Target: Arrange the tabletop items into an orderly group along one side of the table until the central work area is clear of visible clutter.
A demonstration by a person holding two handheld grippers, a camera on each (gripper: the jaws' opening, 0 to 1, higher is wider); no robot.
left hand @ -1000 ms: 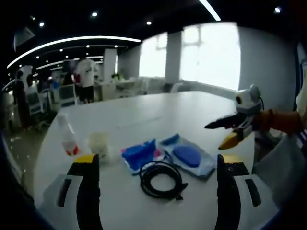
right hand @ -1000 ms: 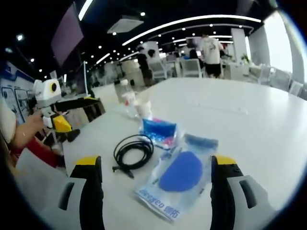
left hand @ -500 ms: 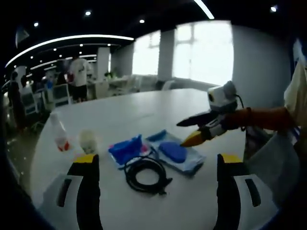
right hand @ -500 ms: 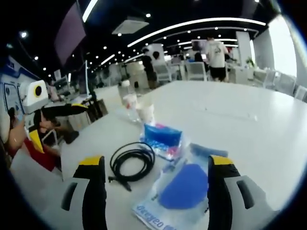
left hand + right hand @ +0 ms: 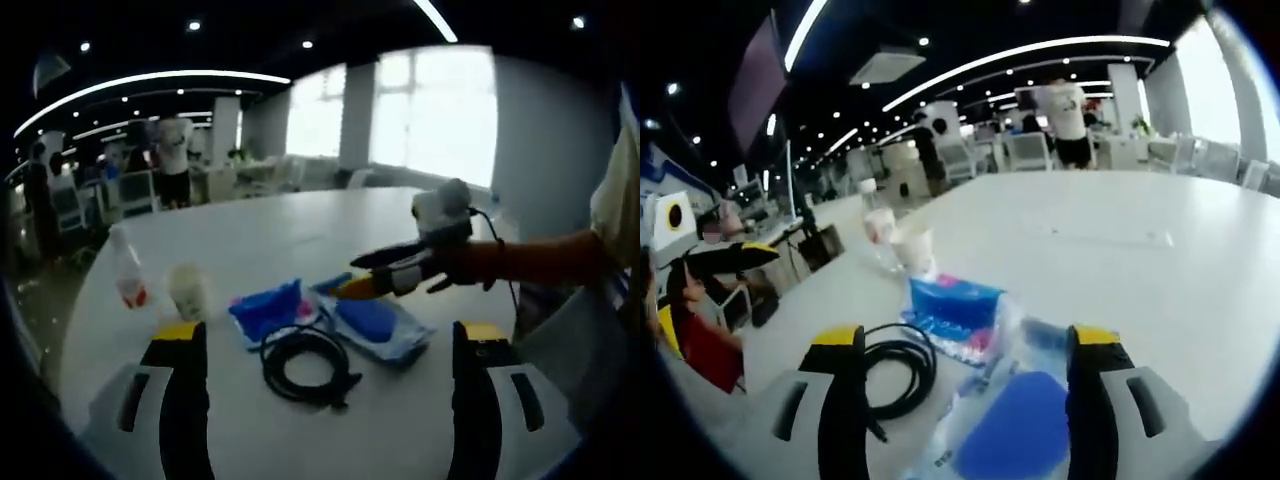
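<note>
Both claws stand spread with nothing between their jaws. Seen in the left gripper view, the right claw (image 5: pixel 352 275) reaches in from the right, its jaws parted over the near end of the clear packet holding a blue pad (image 5: pixel 377 322); whether it touches the packet I cannot tell. Just beside that packet lies a blue tissue pack (image 5: pixel 266 311), and a coiled black cable (image 5: pixel 304 364) lies just in front of both. Farther left on the white table (image 5: pixel 260 240) stand a paper cup (image 5: pixel 187 291) and a small plastic bottle (image 5: pixel 124 279), close together. In the right gripper view, the left claw (image 5: pixel 725 262) hovers off the table's left edge, jaws parted, well apart from the cable (image 5: pixel 895 363), tissue pack (image 5: pixel 950 305) and packet (image 5: pixel 1015 435).
</note>
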